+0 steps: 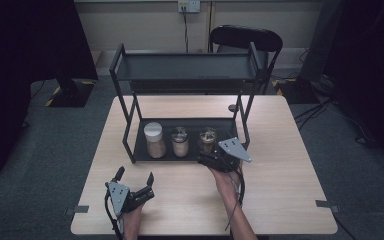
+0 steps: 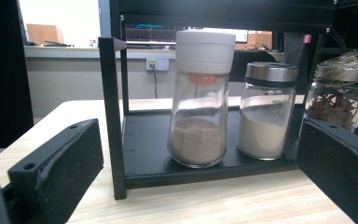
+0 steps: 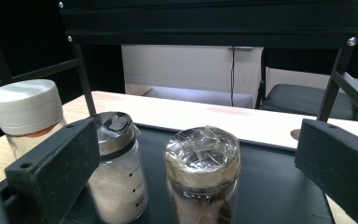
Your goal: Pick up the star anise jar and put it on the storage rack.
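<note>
Three jars (image 1: 180, 141) on rack (image 1: 141, 152), right hand-held gripper (image 1: 211, 159) open

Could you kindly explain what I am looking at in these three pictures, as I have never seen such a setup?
A person at a wooden table holds a two-jaw tool in each hand. The high view looks down from above; the other two come from cameras riding on each tool, looking along its black jaws. On the lower tray of a black rack stand three jars: a white-lidded jar, a metal-lidded jar and a wrap-covered jar. The right gripper reaches toward the wrap-covered jar, jaws open either side. The left gripper waits open over the table. Nothing is held.
</note>
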